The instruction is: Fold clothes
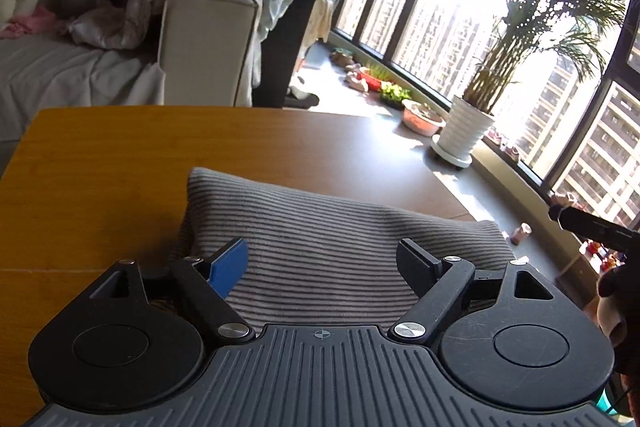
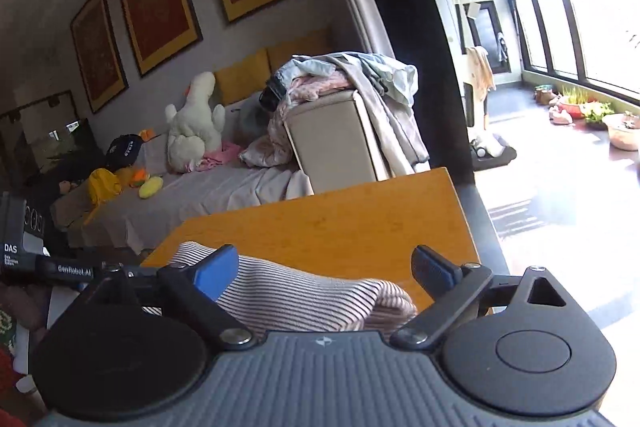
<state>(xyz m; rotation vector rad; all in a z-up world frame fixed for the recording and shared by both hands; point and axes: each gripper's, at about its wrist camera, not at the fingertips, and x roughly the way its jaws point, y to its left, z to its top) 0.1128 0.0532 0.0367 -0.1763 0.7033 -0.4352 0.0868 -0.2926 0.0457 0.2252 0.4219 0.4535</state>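
A grey-and-dark striped garment [image 1: 320,227] lies folded into a thick bundle on the wooden table [image 1: 120,163]. My left gripper [image 1: 322,261] is open just above its near part, jaws spread wide, holding nothing. In the right wrist view the same striped garment [image 2: 304,295] lies at the near edge of the table [image 2: 340,223]. My right gripper [image 2: 324,271] is open over it, jaws wide apart and empty. The right gripper's body shows at the right edge of the left wrist view [image 1: 592,225].
A sofa [image 2: 200,195] behind the table holds a pile of clothes [image 2: 344,79] on its armrest, a white plush toy [image 2: 196,123] and small items. A potted palm [image 1: 468,131], bowls and plants stand along the window ledge to the right.
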